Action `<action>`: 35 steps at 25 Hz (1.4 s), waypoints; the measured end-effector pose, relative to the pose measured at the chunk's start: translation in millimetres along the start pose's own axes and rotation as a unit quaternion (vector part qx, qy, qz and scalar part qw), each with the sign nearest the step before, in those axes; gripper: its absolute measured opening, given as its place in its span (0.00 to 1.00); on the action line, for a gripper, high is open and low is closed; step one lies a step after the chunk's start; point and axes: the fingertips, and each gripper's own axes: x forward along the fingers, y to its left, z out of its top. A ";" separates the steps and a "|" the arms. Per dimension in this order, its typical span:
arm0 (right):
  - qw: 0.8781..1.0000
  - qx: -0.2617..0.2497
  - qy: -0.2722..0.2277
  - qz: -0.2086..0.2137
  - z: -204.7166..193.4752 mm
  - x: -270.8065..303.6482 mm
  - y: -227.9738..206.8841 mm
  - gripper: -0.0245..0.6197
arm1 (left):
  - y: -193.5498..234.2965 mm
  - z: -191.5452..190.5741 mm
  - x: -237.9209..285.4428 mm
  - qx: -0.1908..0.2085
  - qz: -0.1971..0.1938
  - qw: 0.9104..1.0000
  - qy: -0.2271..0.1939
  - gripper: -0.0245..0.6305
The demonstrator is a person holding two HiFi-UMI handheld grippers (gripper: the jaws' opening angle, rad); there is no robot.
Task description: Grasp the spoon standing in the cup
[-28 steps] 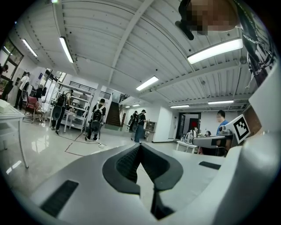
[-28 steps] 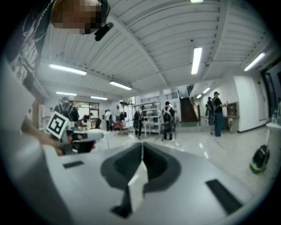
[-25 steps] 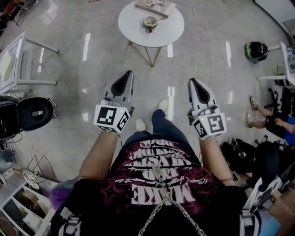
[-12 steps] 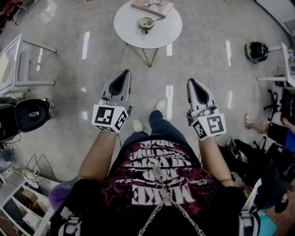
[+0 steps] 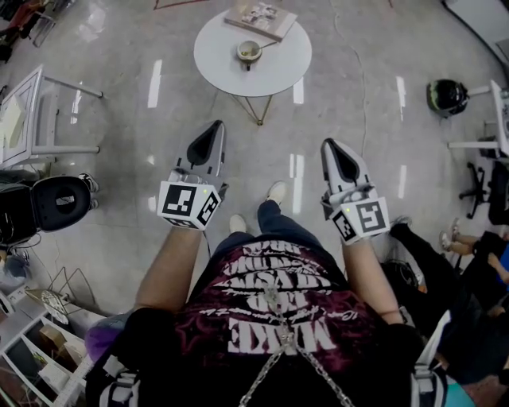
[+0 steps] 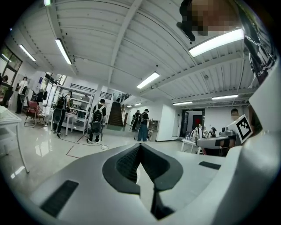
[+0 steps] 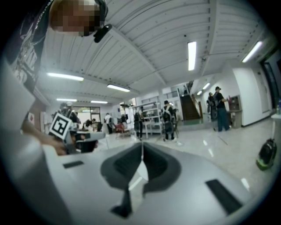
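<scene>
In the head view a pale cup [image 5: 249, 52] stands on a round white table [image 5: 231, 67] far ahead, with a spoon [image 5: 266, 46] leaning out of it to the right. My left gripper [image 5: 218, 125] and right gripper [image 5: 328, 144] hang side by side well short of the table, over the floor. Both are shut with nothing between the jaws. Each gripper view aims up at the hall and ceiling: the left gripper [image 6: 139, 145] and right gripper [image 7: 142, 144] show tips pressed together. Neither of them shows the cup or the spoon.
A book [image 5: 259, 17] lies on the table behind the cup. A white desk frame [image 5: 36, 111] and a black round seat [image 5: 57, 201] stand at the left. At the right are a dark helmet [image 5: 447, 96] and seated people's legs [image 5: 433, 254]. My own feet [image 5: 275, 193] are below.
The table with the cup has shifted slightly left and nearer in the head view. Both grippers kept their pose and stayed shut. A person's legs at the right moved in.
</scene>
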 end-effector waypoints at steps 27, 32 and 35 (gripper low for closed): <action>0.998 0.016 -0.024 0.056 21.6 15.8 -72.8 0.09 | -2.2 136.6 45.2 0.057 0.061 0.992 -0.094 0.07; 0.998 0.017 -0.013 0.051 16.7 36.3 -80.7 0.09 | 11.4 124.6 59.0 0.038 0.057 0.994 -0.088 0.07; 0.999 0.006 -0.007 0.053 19.4 37.5 -79.6 0.09 | 1.4 124.3 64.4 0.031 0.044 0.994 -0.090 0.07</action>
